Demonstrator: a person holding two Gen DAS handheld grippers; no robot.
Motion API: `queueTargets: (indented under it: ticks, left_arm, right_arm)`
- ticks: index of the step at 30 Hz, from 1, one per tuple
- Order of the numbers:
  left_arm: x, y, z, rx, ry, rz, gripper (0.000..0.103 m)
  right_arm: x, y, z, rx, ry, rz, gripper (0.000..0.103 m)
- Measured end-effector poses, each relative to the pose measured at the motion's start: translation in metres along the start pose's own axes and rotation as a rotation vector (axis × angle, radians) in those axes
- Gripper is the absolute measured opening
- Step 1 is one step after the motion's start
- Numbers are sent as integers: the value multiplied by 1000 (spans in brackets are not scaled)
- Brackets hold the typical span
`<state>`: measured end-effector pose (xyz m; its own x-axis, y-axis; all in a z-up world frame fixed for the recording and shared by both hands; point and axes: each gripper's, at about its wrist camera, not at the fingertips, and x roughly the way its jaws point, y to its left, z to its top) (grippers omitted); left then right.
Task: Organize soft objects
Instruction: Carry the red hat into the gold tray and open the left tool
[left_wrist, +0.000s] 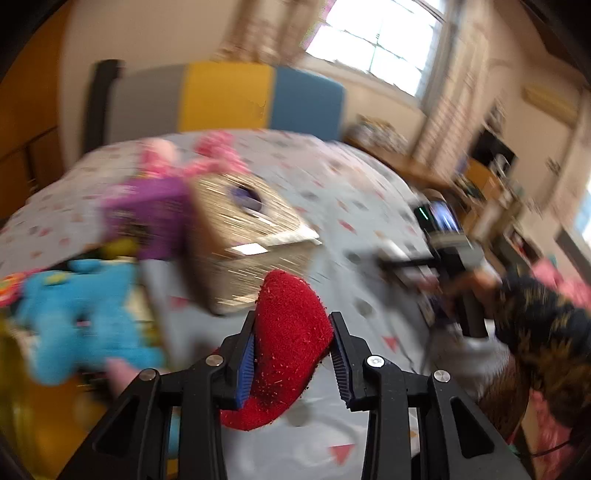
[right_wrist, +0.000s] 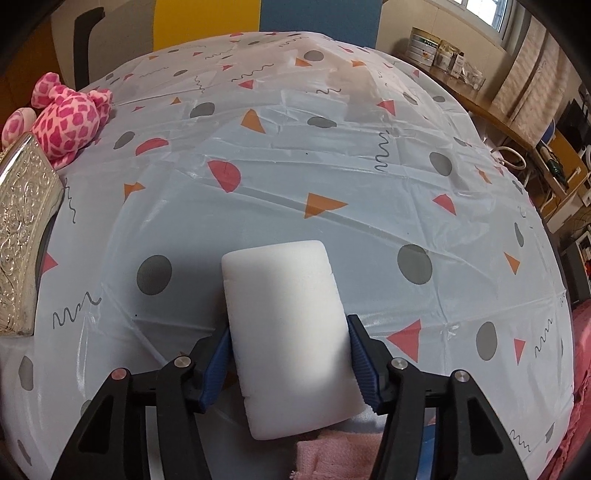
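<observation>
Left gripper (left_wrist: 293, 350) jaws pinching red fuzzy sock (left_wrist: 291, 347), low centre of a blurred left wrist view, above patterned tablecloth (left_wrist: 369, 206). Right gripper (right_wrist: 290, 363) jaws pressing on white sponge (right_wrist: 284, 332), bottom centre. Pink spotted plush (right_wrist: 68, 122) at upper left, beside silver embossed box (right_wrist: 22, 236). Blue plush (left_wrist: 81, 314) at left.

A pale plastic tablecloth (right_wrist: 332, 155) printed with grey dots, orange and pink triangles and squiggles is spread over the table. An embossed silvery box (right_wrist: 22, 243) is parked at its left edge. Tins (right_wrist: 424, 46) are lined up along a wooden counter (right_wrist: 491, 114).
</observation>
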<state>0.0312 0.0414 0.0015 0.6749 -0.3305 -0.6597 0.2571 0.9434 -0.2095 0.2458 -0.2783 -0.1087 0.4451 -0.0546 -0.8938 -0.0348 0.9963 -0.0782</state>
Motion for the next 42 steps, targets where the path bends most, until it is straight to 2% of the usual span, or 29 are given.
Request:
queueTargets:
  ticks: [3,8,9,10,14,19,22,26,32,42]
  left_arm:
    - [-37,49,8,-94,-62,101,37]
    - [-78,134,-1,-265,-98,289,37]
    - [-83,152,-6,-289,-94,347,37]
    - [-84,163,-10,-303,-84,366,37]
    - [-73,218,-29,-386,1,420,43]
    - [-51,250,-44,-413,62,486,51]
    - [-44,255,-47,-390,74,537,56]
    - [-50,260,-51,-400,59,553,66]
    - [-70,244,-50,-418,0,610,68]
    - [-74,201,-49,-390,-19,616,72]
  right_arm:
    - [1,0,1,-1,-1,-2,59]
    - [-2,0,-2,-9,-4,-12,59]
    - [-2,1,-2,-13,-5,-16,59]
    - [-2,2,-2,-17,-7,-19,59]
    - [-3,5,-3,-32,-17,-30,59]
    - [-3,5,-3,-41,-21,-33,59]
    - [-3,5,-3,-43,-22,-35,59]
    - [-3,5,-3,-43,-23,-33,59]
    - [-3,6,-3,-48,-26,-40,59]
    - [-5,9,-2,-45,-12,-69,58]
